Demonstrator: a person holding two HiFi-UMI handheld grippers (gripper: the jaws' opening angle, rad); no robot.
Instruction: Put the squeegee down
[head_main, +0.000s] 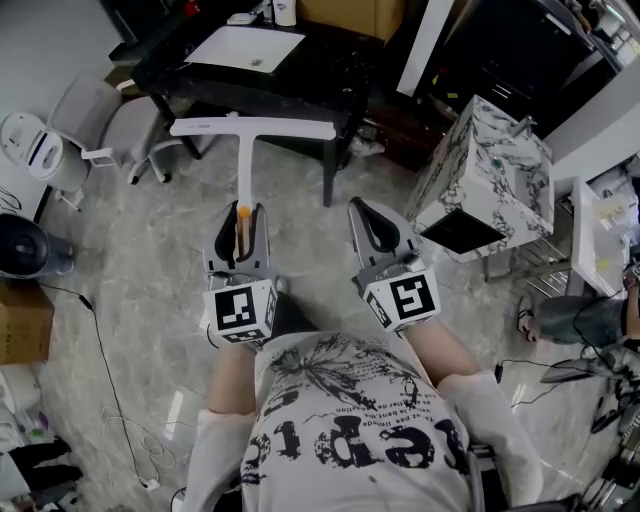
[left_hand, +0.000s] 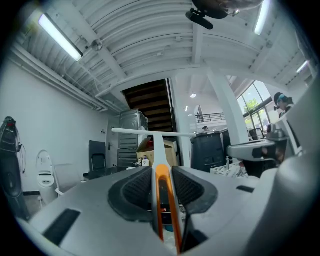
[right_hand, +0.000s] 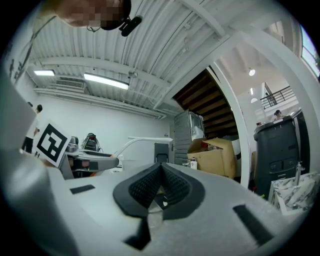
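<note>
Nearest me, L gripper (head_main: 241, 222) is clamped on the squeegee (head_main: 245, 160) handle, level w/ T-blade out front over the floor (head_main: 150, 260), short of the black desk (head_main: 170, 75), prob. so I can lower it flat, while R gripper (head_main: 372, 225) sits alongside, closed & empty.

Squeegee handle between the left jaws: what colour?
Orange there, on the white T-shaped squeegee; best in left gripper view.

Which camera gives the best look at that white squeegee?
The head view: the whole squeegee shows as a T, handle clamped in the left gripper. The left gripper view looks along its handle; the right gripper view shows it small, sideways.
</note>
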